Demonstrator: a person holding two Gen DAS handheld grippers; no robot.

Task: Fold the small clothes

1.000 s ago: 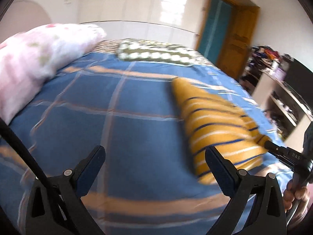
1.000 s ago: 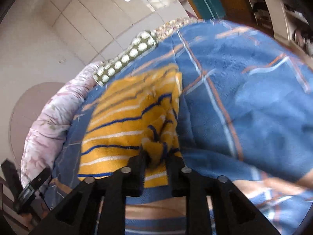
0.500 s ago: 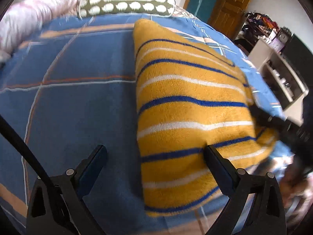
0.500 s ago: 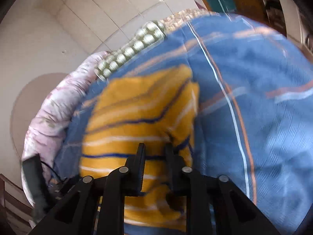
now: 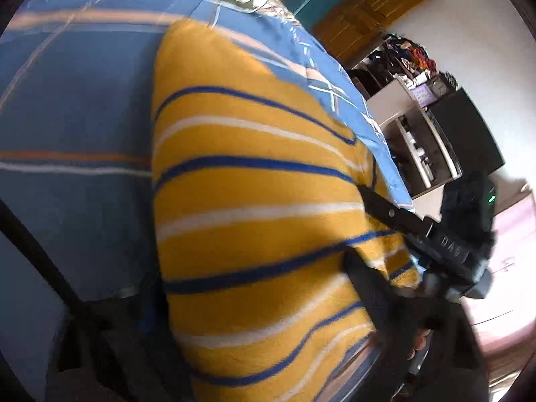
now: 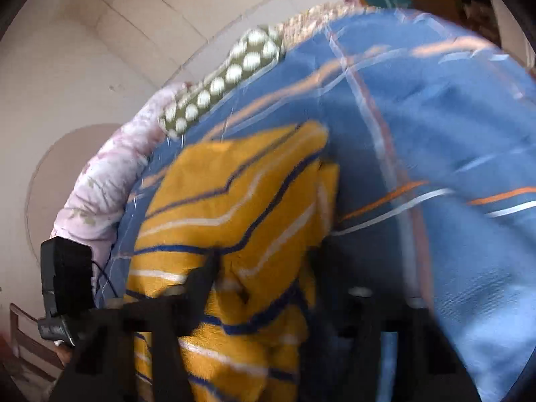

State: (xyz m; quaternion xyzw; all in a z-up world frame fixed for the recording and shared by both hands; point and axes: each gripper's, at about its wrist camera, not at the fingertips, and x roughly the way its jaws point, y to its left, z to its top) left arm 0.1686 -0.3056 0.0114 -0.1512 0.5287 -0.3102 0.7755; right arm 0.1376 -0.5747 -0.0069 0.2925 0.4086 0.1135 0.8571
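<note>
A yellow knit garment (image 5: 254, 201) with blue and white stripes lies on the blue plaid bedspread (image 5: 73, 100). My left gripper (image 5: 251, 274) hovers low over the garment's near end. Its jaws are closing, with the fabric between them and the right one lying on the knit. In the right wrist view the same garment (image 6: 241, 194) bunches up between the fingers of my right gripper (image 6: 264, 264). Those jaws are opening and stand apart around the fold. One black finger (image 5: 385, 207) of the right gripper shows at the garment's right edge.
A green pillow with white dots (image 6: 234, 70) and a pink floral quilt (image 6: 110, 174) lie at the head of the bed. Beyond the bed's right side stand a white shelf unit (image 5: 418, 134), a black screen (image 5: 465, 130) and a wooden door (image 5: 361, 10).
The left gripper swung down over the garment and its jaws narrowed around the near end. The right gripper's jaws, earlier pinched on a fold, have parted.
</note>
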